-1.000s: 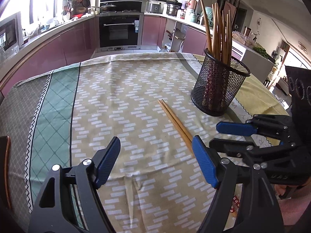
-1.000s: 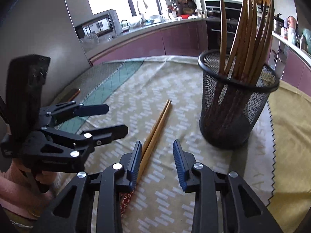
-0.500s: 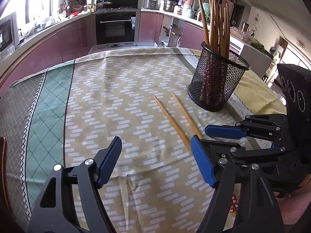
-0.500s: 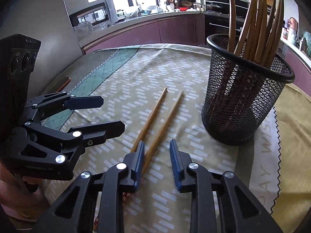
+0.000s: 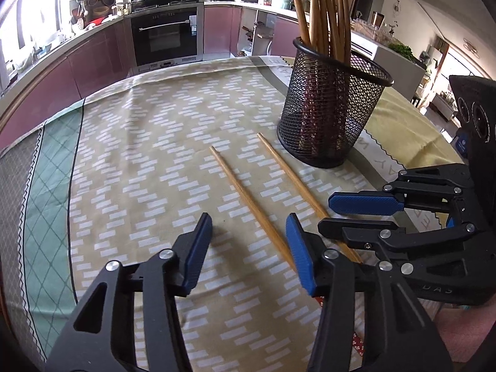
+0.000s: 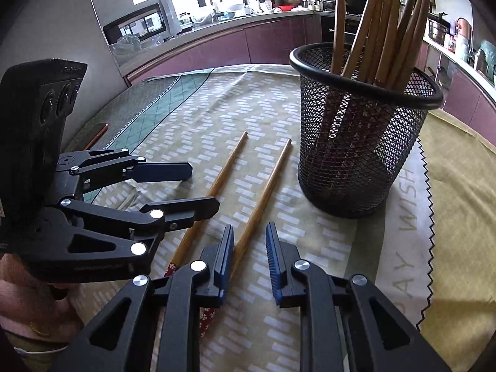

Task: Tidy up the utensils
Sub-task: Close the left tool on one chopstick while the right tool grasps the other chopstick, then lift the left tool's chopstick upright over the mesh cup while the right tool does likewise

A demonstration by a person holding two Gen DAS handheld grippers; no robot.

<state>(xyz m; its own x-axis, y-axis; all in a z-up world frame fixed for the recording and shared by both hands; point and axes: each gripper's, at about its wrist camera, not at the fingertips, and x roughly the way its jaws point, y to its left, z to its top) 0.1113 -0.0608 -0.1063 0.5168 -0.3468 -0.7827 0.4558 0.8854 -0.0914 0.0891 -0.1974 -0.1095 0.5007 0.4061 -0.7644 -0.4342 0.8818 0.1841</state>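
Two wooden chopsticks lie apart on the tablecloth, the left chopstick (image 5: 245,198) (image 6: 217,183) and the right chopstick (image 5: 297,183) (image 6: 266,186). Beside them stands a black mesh cup (image 5: 328,114) (image 6: 356,148) holding several chopsticks (image 5: 322,15) (image 6: 381,31). My left gripper (image 5: 248,248) (image 6: 186,189) hovers low over the near part of the left chopstick. Its jaws are closing; the stick runs between them, close to the right pad, and is not pressed. My right gripper (image 6: 249,248) (image 5: 347,214) is narrowly open around the right chopstick's near part, with a gap still showing.
A patterned tablecloth (image 5: 148,142) covers the table, with a green band on the left. A brown object (image 6: 99,133) lies at the far left edge. The zigzag cloth border (image 6: 427,217) runs on the right. A person's hand (image 6: 28,303) holds the left gripper.
The two chopsticks, side by side a second ago, now lie spread apart. The left jaws have narrowed and moved over the left stick. The right jaws have narrowed around the right stick.
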